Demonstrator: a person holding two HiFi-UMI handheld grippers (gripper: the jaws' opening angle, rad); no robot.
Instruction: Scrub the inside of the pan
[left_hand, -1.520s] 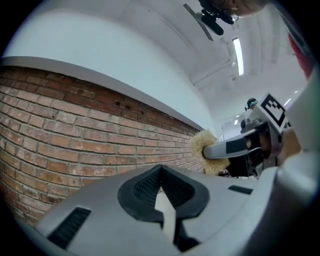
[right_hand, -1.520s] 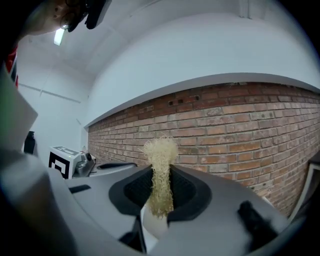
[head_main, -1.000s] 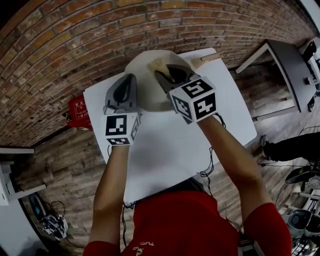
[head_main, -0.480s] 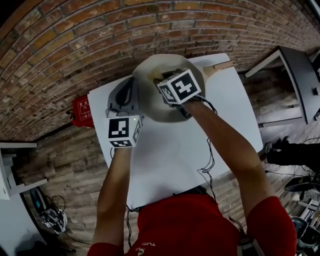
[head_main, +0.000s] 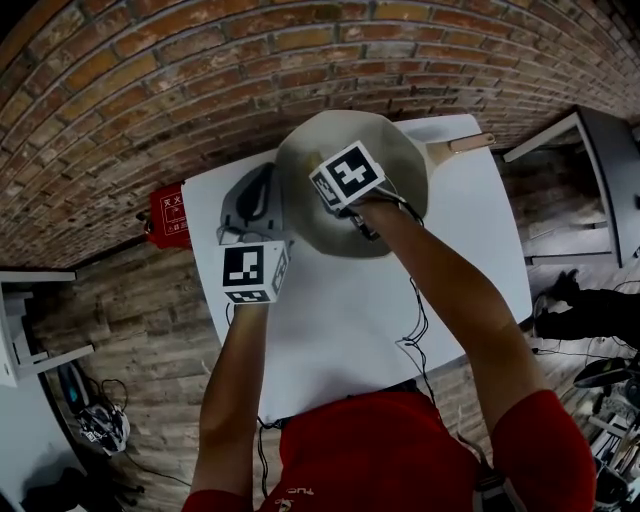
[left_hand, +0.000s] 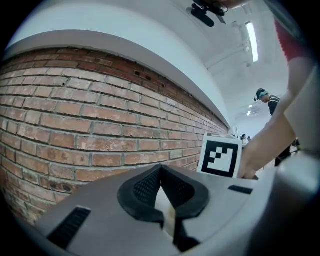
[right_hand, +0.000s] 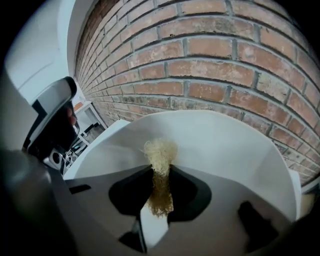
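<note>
On the surface (head_main: 340, 320) by the wall sits the pan (head_main: 405, 150); our left tongs (left_hand: 162, 202) clamp its rim; our right tongs (right_hand: 159, 185), closed on the scrubber (right_hand: 160, 152), have swept in to mid-pan; we judge scrubbing under way.

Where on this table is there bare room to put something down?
The white tabletop is bare from the round cream pan toward the person, and right of the pan below its wooden handle. Crowded: the far edge, where the left claw and right claw meet the pan.
</note>
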